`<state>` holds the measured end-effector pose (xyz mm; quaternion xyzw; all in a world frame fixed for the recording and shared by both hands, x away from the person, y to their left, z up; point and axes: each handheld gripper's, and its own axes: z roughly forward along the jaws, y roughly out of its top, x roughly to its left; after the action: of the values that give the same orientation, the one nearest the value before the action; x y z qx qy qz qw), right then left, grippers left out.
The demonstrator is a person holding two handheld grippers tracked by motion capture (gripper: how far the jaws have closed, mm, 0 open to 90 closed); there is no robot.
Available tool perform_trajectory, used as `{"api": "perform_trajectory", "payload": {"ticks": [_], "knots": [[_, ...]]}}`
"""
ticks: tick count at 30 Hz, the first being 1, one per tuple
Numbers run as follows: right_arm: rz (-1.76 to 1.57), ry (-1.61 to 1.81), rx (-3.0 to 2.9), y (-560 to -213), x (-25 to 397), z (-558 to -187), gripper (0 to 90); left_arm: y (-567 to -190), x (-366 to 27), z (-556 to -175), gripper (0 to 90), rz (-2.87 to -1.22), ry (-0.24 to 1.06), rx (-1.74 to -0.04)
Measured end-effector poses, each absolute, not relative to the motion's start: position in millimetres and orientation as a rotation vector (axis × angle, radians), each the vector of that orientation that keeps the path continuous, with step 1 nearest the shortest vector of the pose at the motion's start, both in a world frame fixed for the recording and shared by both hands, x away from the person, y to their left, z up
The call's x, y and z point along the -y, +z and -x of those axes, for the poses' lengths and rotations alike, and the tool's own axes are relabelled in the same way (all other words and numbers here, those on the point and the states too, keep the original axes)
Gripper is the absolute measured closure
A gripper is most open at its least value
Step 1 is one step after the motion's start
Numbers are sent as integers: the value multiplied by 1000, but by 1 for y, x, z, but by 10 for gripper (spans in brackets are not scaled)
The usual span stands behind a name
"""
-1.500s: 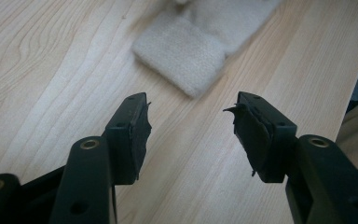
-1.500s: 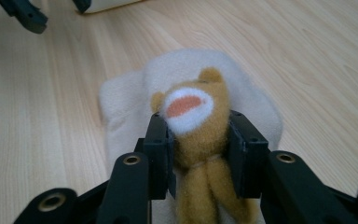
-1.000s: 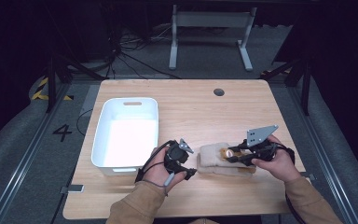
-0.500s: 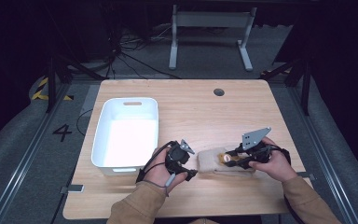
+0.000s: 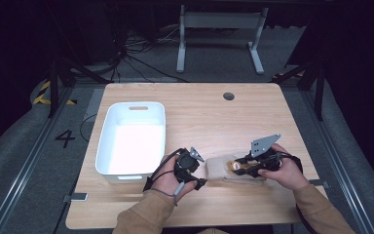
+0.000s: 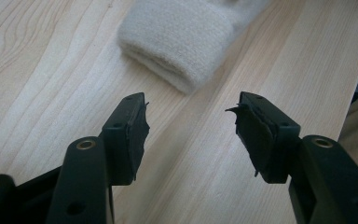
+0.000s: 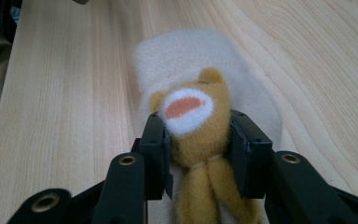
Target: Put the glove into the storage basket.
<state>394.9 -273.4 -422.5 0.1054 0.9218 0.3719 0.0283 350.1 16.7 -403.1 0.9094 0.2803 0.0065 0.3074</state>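
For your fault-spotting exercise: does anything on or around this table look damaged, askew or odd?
One thing: the black pads lining the left gripper look frayed, with ragged, peeling edges. Otherwise nothing stands out: the white bin sits squarely on the table, and the right gripper is shut on the plush toy lying on the cream sock.

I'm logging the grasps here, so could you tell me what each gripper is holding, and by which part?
The right gripper is shut on the plush bear, clamping the sides of its head. The left gripper is open and holds nothing, short of the cream sock.
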Motion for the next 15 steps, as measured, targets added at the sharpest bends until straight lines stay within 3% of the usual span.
{"api": "perform_trajectory", "payload": {"ticks": [15], "knots": [[-394, 1075, -2868, -426, 268, -387, 559, -403, -14, -351, 433, -2395, 19, -724]]}}
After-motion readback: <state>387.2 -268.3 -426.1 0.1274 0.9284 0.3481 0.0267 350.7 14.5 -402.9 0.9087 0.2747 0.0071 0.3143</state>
